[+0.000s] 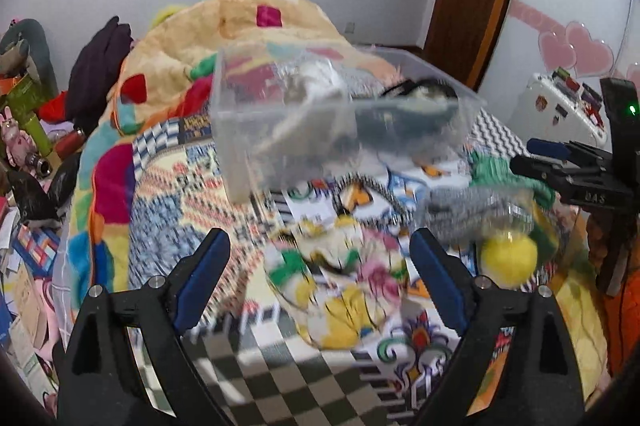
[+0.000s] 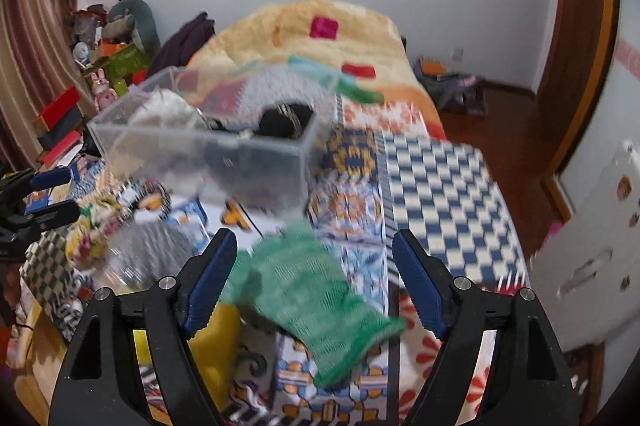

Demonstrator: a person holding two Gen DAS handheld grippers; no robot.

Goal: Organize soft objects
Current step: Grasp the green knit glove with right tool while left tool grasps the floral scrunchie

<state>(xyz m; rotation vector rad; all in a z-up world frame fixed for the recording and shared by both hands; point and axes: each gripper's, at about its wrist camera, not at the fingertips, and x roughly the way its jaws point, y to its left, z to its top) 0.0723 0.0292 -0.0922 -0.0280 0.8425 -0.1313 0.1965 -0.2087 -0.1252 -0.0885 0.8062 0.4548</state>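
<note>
A clear plastic bin (image 1: 340, 122) stands on the patterned bed and holds white and dark soft items; it also shows in the right wrist view (image 2: 212, 146). My left gripper (image 1: 320, 266) is open above a floral cloth bundle (image 1: 340, 290). A grey knit item (image 1: 460, 210), a yellow ball (image 1: 510, 258) and a green knit cloth (image 1: 504, 170) lie to its right. My right gripper (image 2: 312, 274) is open over the green knit cloth (image 2: 312, 298). The right gripper (image 1: 560, 162) shows at the right edge of the left wrist view, the left gripper (image 2: 48, 194) at the left edge of the right wrist view.
A fluffy yellow blanket (image 1: 240, 26) is heaped behind the bin. Clutter of boxes and toys (image 1: 28, 130) lies left of the bed. A white suitcase (image 2: 592, 250) stands to the right, a wooden door frame (image 2: 580, 46) beyond it.
</note>
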